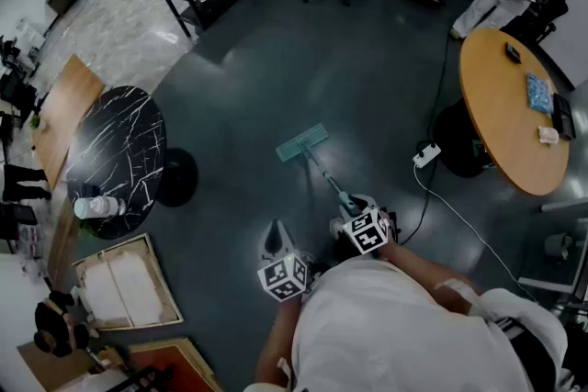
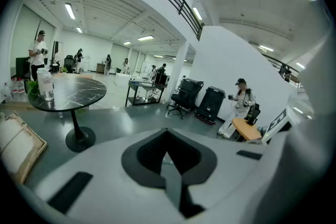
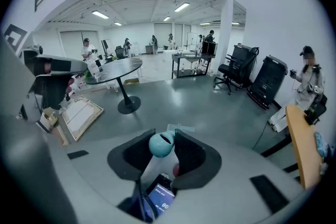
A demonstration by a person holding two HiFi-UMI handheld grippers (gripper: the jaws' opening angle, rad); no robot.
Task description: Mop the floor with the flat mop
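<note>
The flat mop (image 1: 303,143) points away, its handle slanting back to the right gripper (image 3: 164,136), which is clamped on the handle's teal end. The left gripper (image 2: 166,136) is closed and empty.

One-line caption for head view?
Right gripper holds the mop by its handle, pad on the floor ahead; left gripper shut, empty.

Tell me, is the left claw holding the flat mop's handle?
No, the left claw is shut on nothing; only the right claw grips the teal-capped mop handle.
</note>
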